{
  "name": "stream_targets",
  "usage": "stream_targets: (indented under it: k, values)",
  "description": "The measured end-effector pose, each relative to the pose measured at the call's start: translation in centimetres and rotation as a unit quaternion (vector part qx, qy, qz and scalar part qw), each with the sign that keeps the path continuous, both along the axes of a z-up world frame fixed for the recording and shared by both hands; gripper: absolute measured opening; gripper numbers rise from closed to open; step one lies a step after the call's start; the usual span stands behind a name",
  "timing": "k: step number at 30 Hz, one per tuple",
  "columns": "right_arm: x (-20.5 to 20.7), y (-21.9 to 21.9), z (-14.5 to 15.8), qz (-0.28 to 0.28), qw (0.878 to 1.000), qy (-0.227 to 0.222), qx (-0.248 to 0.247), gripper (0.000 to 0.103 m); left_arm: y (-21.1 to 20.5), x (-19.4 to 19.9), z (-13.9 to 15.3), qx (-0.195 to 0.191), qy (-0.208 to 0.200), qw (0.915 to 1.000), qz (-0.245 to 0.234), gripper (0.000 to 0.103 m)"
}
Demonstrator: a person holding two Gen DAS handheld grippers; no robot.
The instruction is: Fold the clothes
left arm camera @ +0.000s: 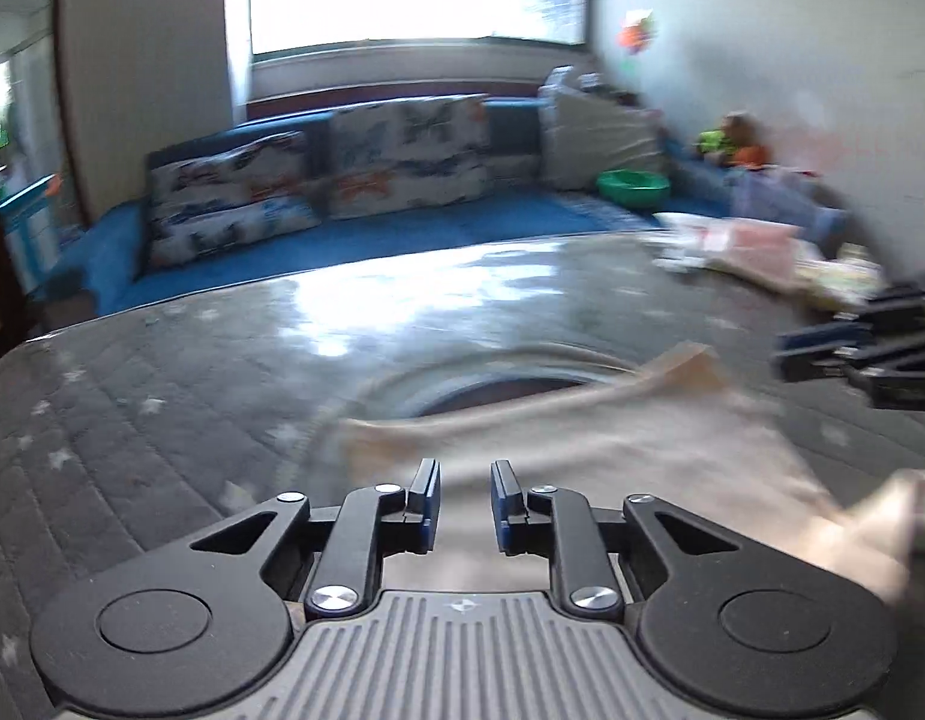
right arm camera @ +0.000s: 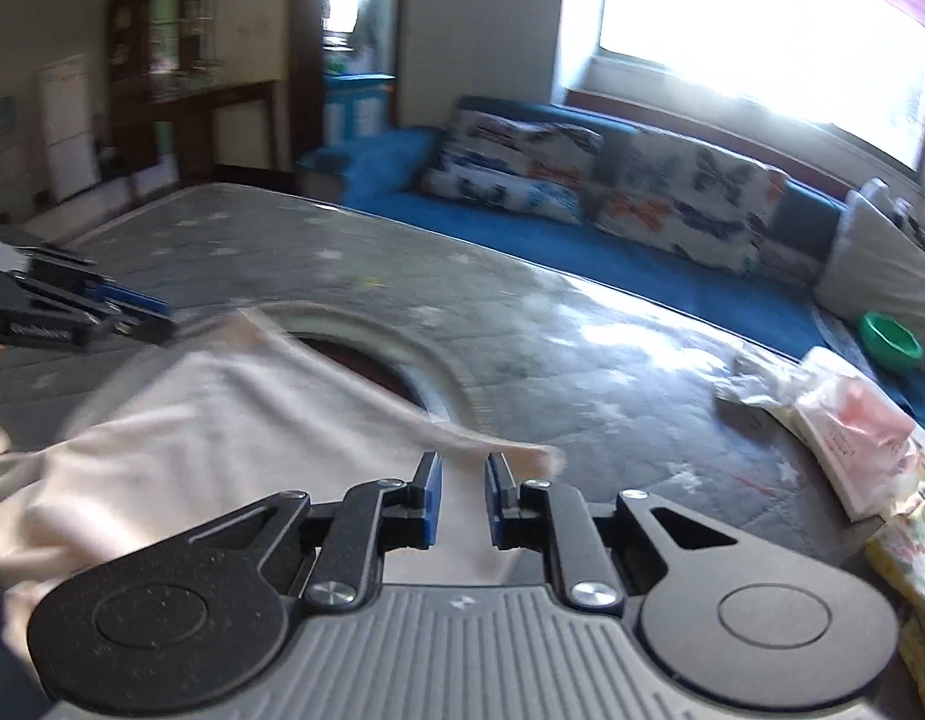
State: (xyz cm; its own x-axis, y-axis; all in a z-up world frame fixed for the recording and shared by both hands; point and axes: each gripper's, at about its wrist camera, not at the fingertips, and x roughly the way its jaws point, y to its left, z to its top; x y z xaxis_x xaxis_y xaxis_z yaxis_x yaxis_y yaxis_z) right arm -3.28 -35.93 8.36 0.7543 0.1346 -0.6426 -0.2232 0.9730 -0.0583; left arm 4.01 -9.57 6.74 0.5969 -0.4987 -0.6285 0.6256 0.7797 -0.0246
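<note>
On the grey quilted counter point(left arm camera: 162, 372), beside its round hole point(left arm camera: 498, 393), lies a cream garment point(left arm camera: 612, 438), blurred and rumpled. From the left wrist view its long axis runs left to right across the frame, one narrow end pointing left past the hole and a folded tip rising toward the right tongs point(left arm camera: 786, 354). The cloth looks soft, thin and matte; the counter cover is padded, stitched in diamonds and sprinkled with pale stars, glossy where window light falls. The left tongs point(left arm camera: 465, 495) stand released, blue pads apart, the cloth lying beneath and between them. The right tongs point(right arm camera: 465, 489) are likewise parted over the garment point(right arm camera: 222, 426), a narrow strip passing through the gap. Beyond the hole sits a blue sofa point(right arm camera: 672, 276) with butterfly-print cushions point(right arm camera: 684, 198). Plastic-wrapped packets point(right arm camera: 846, 432) lie right of the hole.
</note>
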Motion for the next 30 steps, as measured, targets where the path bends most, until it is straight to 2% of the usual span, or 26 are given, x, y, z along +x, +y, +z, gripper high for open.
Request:
stream_targets:
  k: [5,7,8,11,15,20,22,24,25,26,30]
  values:
    - [-5.6,3.4,0.6,0.07,0.997,0.002,0.017,0.014,0.5,-6.5,0.2,-0.023,0.026,0.9978,-0.057,0.021]
    - [-7.3,4.7,0.4,0.09,0.996,0.007,0.025,0.014,0.3,-8.6,0.4,-0.027,0.027,0.9965,-0.074,0.024]
    - [-7.9,5.4,0.1,0.098,0.995,0.009,0.026,0.014,0.1,-9.5,0.3,-0.026,0.026,0.9961,-0.08,0.029]
    - [-9.1,7.2,-0.9,0.114,0.993,0.018,0.019,0.015,-0.5,-11.4,-0.1,-0.008,0.016,0.9957,-0.091,0.036]
    - [-9.7,9.1,-2.3,0.119,0.993,0.023,-0.005,0.021,-1.2,-12.5,-1.5,0.029,0.007,0.9956,-0.089,0.038]
    - [-9.8,10.1,-3.4,0.109,0.993,0.029,-0.02,0.021,-1.5,-12.9,-2.5,0.05,0.009,0.9953,-0.082,0.038]
    - [-9.7,10.0,-3.6,0.097,0.995,0.031,-0.018,0.02,-1.3,-12.7,-2.8,0.053,0.014,0.9952,-0.081,0.034]
    - [-9.5,9.9,-3.8,0.087,0.995,0.035,-0.019,0.015,-1.3,-12.7,-3.0,0.052,0.02,0.9949,-0.084,0.017]
    - [-9.5,9.9,-3.8,0.086,0.995,0.036,-0.02,0.009,-1.2,-12.8,-3.0,0.052,0.02,0.9948,-0.086,0.015]
    - [-9.7,9.8,-3.8,0.087,0.995,0.036,-0.018,0.007,-1.1,-12.9,-2.9,0.049,0.016,0.9949,-0.086,0.009]
    - [-11.1,9.7,-2.8,0.089,0.996,0.016,-0.014,0.005,0.0,-13.9,-1.7,0.017,-0.003,0.9962,-0.086,0.003]
